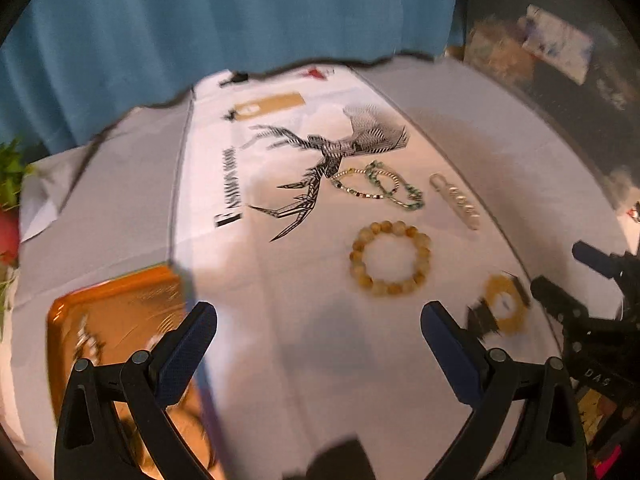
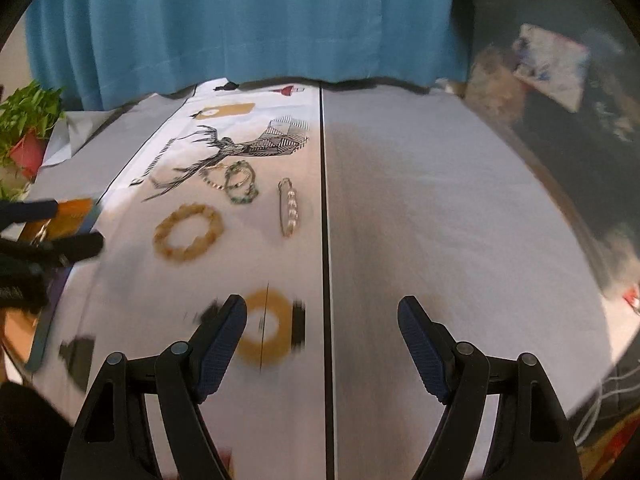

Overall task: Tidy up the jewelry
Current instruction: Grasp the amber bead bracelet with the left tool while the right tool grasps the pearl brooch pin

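Both claws hang above the cloth-covered worktop (image 2: 420, 208), empty. Left claw (image 1: 318, 322) spread wide, nothing between its fingers; right claw (image 2: 322, 316) likewise spread, holding nothing. Orange tray (image 1: 116, 300) sits at the left, under the left claw's left finger; some pieces seem to lie in it already, though blur makes it hard to tell which. Still loose on the cloth: amber bead bracelet (image 1: 390, 258) mid-cloth; a tangle of thin beaded bracelets (image 1: 376, 186) beyond it, touching or overlapping one another; a silver pin-like clasp (image 1: 456, 200) just to their right; a yellow ring-shaped piece (image 2: 266, 328) with dark attachments, nearest the right claw, beside its left finger. Judgement: sorting begun but well short of done, four loose items or clusters left. Yellow ring looks the likely next pick.
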`<state>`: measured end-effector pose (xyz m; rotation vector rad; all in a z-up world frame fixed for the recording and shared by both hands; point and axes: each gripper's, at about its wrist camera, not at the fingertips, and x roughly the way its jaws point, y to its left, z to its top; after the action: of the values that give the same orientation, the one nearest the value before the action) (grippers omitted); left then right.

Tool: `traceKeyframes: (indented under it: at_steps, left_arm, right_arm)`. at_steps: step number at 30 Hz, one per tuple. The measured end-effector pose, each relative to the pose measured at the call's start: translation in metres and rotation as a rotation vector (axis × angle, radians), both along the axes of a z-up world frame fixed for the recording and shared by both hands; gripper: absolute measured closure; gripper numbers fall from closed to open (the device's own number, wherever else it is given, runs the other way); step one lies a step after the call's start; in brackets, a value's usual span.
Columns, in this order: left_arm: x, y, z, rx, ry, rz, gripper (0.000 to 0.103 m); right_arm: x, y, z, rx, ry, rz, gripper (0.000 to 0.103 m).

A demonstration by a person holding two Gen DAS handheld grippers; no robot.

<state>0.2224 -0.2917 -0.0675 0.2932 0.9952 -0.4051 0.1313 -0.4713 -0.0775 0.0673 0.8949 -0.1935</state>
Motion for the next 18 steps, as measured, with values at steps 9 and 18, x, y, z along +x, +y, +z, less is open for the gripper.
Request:
traceKeyframes:
  at_steps: [9,18]
  left_arm:
    - [0.051,-0.019,-0.041,0.051,0.083,-0.009,0.002]
    - [0.056,-0.026,-0.053,-0.001,0.122,-0.033,0.002]
  right_arm:
    - [0.077,-0.002,-0.030,-0.023,0.048,0.056,0.025]
    - [0.104,-0.011,-0.041,0.003,0.031,0.034,0.012]
